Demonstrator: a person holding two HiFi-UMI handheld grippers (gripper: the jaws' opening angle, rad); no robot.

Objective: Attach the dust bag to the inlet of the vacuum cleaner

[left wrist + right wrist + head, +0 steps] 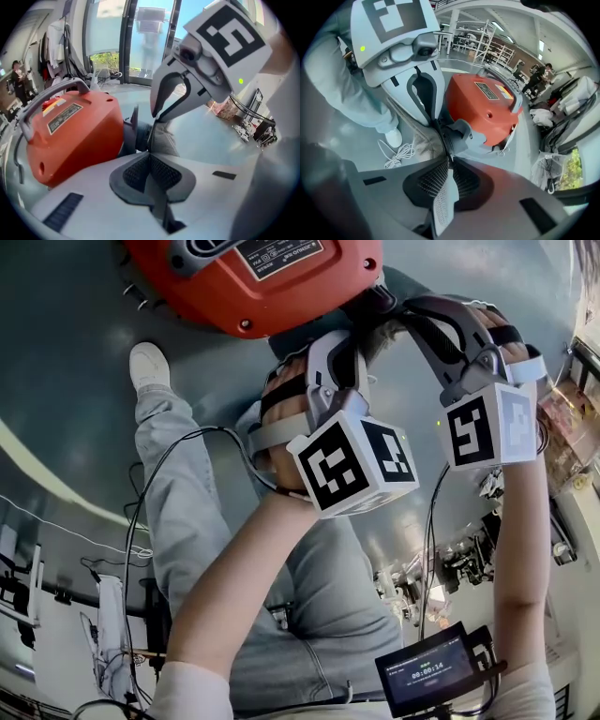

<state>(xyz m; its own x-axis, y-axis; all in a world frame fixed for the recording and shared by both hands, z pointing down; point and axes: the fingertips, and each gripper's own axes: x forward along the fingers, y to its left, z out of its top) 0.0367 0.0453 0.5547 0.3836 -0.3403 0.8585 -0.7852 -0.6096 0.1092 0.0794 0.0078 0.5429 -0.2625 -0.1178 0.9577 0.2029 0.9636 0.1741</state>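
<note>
The dust bag (163, 140) is pinched in the closed fingers of the left gripper (150, 155) and right gripper (449, 159), at the inlet (458, 135) of the vacuum cleaner (79, 136).

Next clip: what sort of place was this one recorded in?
Most likely a workshop or lab hall rather than a home: tall metal shelving racks in the background, a bare grey floor with loose cables, and big glass doors with greenery outside.
</note>
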